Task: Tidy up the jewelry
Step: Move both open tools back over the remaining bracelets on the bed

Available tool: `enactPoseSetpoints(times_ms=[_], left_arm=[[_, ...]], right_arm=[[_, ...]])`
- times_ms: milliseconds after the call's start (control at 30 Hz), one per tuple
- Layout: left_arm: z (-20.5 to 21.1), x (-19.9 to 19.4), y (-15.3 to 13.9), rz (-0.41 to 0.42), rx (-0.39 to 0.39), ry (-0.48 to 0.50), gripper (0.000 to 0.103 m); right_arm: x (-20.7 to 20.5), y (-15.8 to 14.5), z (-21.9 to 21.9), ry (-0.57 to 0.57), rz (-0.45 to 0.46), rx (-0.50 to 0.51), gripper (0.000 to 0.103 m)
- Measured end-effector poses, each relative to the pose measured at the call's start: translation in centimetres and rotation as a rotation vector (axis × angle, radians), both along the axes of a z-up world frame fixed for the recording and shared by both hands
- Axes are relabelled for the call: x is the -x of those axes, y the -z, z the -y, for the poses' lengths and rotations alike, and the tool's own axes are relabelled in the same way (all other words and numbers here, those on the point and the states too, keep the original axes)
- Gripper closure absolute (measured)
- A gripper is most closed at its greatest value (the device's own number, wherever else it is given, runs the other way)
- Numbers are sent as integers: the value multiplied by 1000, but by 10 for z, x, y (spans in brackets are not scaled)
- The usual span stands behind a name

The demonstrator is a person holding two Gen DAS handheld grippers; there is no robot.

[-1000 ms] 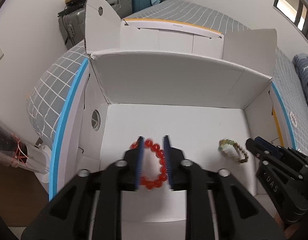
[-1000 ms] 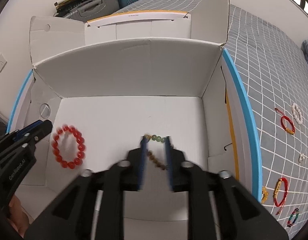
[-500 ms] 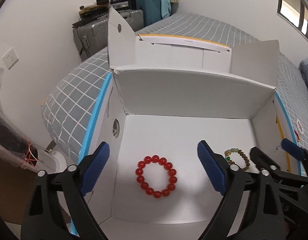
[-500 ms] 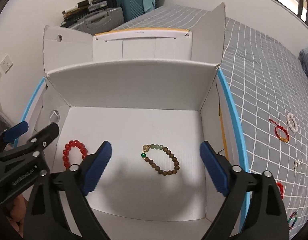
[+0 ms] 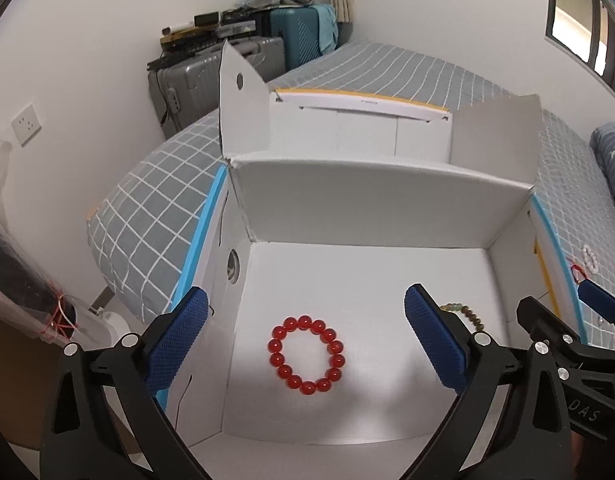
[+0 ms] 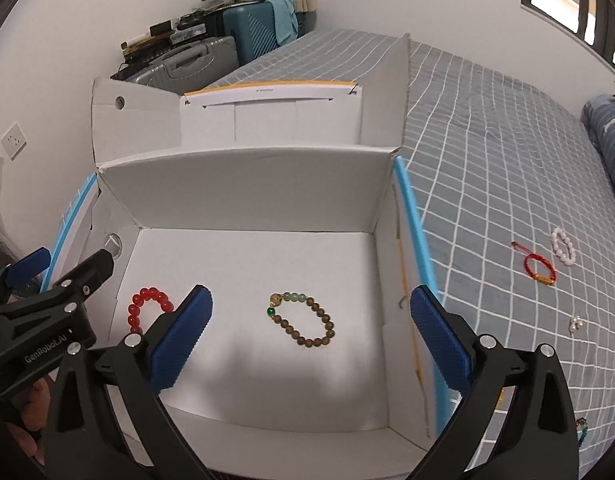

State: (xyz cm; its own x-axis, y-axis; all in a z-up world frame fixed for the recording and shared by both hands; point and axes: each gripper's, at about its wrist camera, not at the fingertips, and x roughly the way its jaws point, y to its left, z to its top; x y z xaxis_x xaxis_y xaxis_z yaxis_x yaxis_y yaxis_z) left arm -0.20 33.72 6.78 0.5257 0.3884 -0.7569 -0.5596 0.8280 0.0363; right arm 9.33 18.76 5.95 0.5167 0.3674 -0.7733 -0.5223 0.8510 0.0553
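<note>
A red bead bracelet point(image 5: 306, 355) lies on the floor of the open white box point(image 5: 367, 184); it also shows in the right wrist view point(image 6: 147, 307). A brown and green bead bracelet point(image 6: 301, 323) lies to its right in the same box point(image 6: 243, 176), and its edge shows in the left wrist view point(image 5: 465, 314). My left gripper point(image 5: 305, 340) is open and empty above the red bracelet. My right gripper point(image 6: 307, 332) is open and empty above the brown bracelet.
On the grey checked bed to the right lie a red cord bracelet point(image 6: 537, 267), a white bead bracelet point(image 6: 563, 246), a small pearl piece point(image 6: 575, 324) and a multicoloured bracelet point(image 6: 581, 430). Suitcases point(image 5: 211, 80) stand against the far wall.
Both grippers opened, let their bracelets drop onto the box floor and drew back and up. The bracelets now lie still.
</note>
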Motion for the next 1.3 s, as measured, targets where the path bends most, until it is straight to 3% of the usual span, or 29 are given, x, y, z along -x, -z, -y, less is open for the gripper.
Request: enactPoseSetpoints(times_ms=[467,867,1300], left_arm=[[51,-20,-18,37,19,85,6],[147,-56,-42,70,30,278,6],[244,-91,-39,66,69,428,6]], right_arm=[[0,-31,79,122,80,-37,8],[-2,-48,182,282,100,-6,8],[-5,-34,292,435,73,2,8]])
